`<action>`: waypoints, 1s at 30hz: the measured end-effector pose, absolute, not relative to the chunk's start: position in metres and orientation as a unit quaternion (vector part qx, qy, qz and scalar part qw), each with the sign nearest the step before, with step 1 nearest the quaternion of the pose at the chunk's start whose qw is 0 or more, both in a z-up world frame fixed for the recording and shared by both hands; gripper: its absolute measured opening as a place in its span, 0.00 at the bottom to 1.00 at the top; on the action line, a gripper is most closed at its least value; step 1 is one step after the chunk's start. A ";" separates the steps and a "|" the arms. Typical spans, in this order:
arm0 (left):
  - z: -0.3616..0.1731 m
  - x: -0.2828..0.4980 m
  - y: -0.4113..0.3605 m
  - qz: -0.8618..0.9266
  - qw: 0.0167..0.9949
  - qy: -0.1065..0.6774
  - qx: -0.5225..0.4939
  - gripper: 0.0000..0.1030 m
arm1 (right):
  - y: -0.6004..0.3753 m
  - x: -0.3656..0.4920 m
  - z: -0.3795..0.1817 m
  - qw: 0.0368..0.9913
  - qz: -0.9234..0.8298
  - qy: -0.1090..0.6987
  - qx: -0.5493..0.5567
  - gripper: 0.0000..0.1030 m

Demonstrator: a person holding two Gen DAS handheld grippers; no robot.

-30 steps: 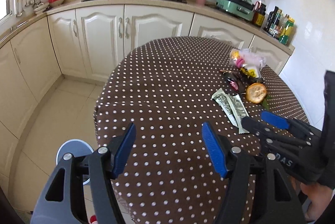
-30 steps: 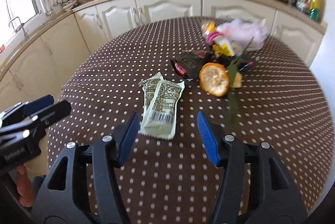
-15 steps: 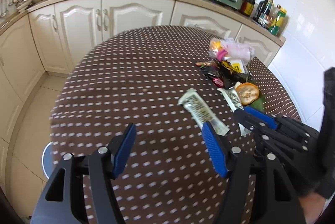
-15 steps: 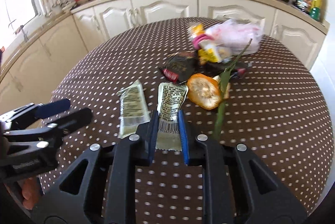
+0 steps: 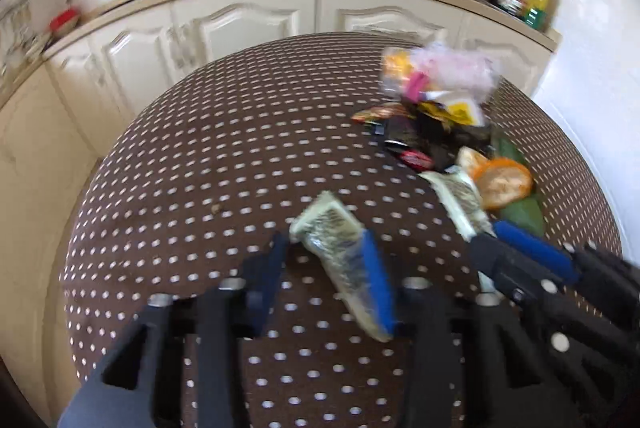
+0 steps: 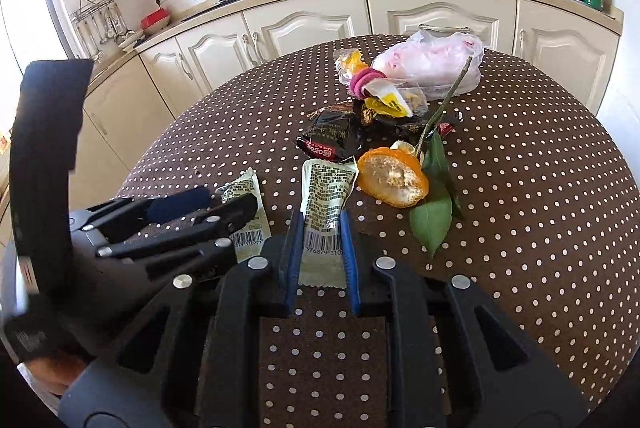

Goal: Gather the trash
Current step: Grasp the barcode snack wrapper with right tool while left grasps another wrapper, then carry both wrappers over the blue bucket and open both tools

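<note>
Two pale green snack wrappers lie on the brown dotted tablecloth point(image 6: 540, 228). My right gripper point(image 6: 320, 240) is shut on the right wrapper point(image 6: 326, 195), its blue pads against the wrapper's two long edges. My left gripper point(image 5: 326, 264) is open around the left wrapper point(image 5: 340, 248), which lies slanted between the fingers and against the right pad; the view is blurred. In the right wrist view the left gripper point(image 6: 216, 203) lies over that wrapper point(image 6: 244, 187).
Behind the wrappers lie an orange peel point(image 6: 394, 179), green leaves on a stem point(image 6: 434, 216), a black and red packet point(image 6: 334, 135), yellow wrappers point(image 6: 384, 99) and a pink plastic bag point(image 6: 432, 61). Cream cabinets point(image 6: 304, 27) and a counter ring the table.
My left gripper has moved forward and right, and the left wrapper now lies between its fingers. My right gripper closed on the right wrapper and has held it since.
</note>
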State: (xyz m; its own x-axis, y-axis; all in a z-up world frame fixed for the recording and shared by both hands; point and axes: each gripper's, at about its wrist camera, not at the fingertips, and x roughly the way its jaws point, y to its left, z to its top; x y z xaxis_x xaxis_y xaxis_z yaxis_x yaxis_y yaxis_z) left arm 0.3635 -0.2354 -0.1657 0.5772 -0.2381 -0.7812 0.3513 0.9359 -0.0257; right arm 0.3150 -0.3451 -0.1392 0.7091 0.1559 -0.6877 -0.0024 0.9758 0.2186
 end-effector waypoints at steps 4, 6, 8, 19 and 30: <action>-0.162 0.360 -0.230 -0.185 0.883 0.427 0.059 0.06 | -0.342 0.314 -0.138 0.920 0.040 0.378 0.094 0.18; -0.160 0.354 -0.218 -0.194 0.885 0.421 0.049 0.05 | -0.334 0.311 -0.135 0.922 0.044 0.375 0.087 0.18; -0.157 0.349 -0.205 -0.195 0.887 0.417 0.039 0.04 | -0.326 0.310 -0.134 0.923 0.051 0.374 0.082 0.18; -0.136 0.334 -0.095 -0.167 0.904 0.393 -0.021 0.04 | -0.249 0.310 -0.117 0.924 0.099 0.366 0.049 0.18; -0.156 0.319 0.078 -0.073 0.914 0.389 -0.087 0.04 | -0.074 0.328 -0.125 0.904 0.215 0.369 -0.016 0.18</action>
